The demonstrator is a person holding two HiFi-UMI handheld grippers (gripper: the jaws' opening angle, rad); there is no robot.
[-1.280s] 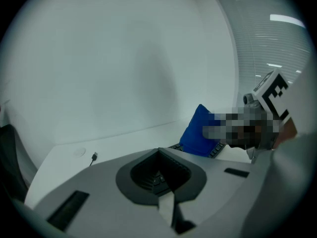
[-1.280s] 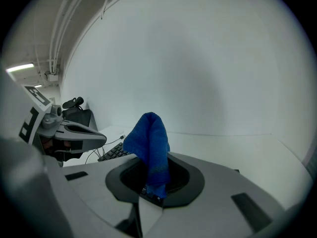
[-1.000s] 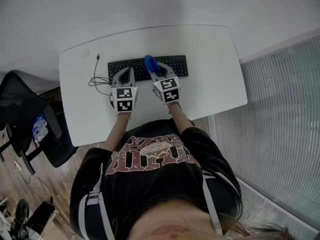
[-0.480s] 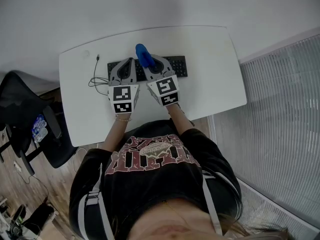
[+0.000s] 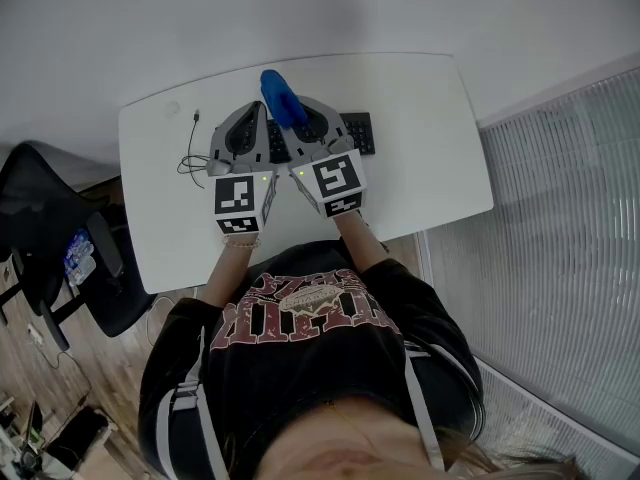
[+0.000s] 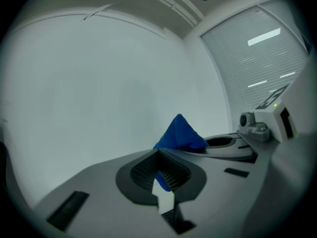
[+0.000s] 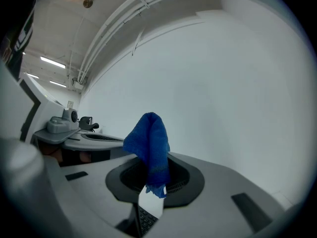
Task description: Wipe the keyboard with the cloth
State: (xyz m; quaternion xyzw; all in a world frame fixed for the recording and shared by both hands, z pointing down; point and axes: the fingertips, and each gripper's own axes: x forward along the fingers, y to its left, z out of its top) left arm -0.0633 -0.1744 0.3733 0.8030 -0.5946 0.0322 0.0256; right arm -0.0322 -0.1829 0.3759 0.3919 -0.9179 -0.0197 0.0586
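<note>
The black keyboard lies on the white table, mostly covered by the two grippers held above it. My right gripper is shut on a blue cloth that sticks up from its jaws. In the right gripper view the cloth folds over the closed jaws, and a sliver of keyboard shows beneath. My left gripper is close beside the right one, tips almost touching it. In the left gripper view its jaws are shut with nothing held, and the cloth shows just beyond them.
A thin black cable loops on the table left of the keyboard. A black office chair stands off the table's left edge. Window blinds run along the right. The person's torso is against the table's near edge.
Both grippers have risen off the keyboard and drifted left and farther away. The cloth went up with the right gripper, from the keys to above the keyboard's far edge.
</note>
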